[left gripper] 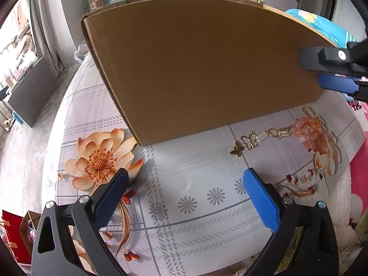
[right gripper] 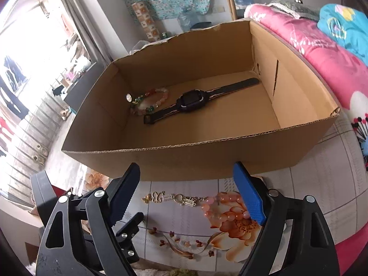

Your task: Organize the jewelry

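A pink bead bracelet with gold butterfly charms (left gripper: 283, 135) lies on the flowered tablecloth, just in front of an open cardboard box (left gripper: 195, 69). In the right wrist view the bracelet (right gripper: 195, 201) lies below my open, empty right gripper (right gripper: 187, 179), which hovers above the table. The box (right gripper: 230, 148) holds a dark watch (right gripper: 191, 100) and a pastel bead bracelet (right gripper: 149, 101). My left gripper (left gripper: 184, 179) is open and empty, to the left of the pink bracelet. The right gripper also shows at the right edge of the left wrist view (left gripper: 331, 73).
The tablecloth (left gripper: 195, 195) covers a low table. A pink floral quilt (right gripper: 322, 53) and blue bedding (right gripper: 345, 27) lie right of the box. The floor and a window are at the left. A red box (left gripper: 11, 234) stands on the floor.
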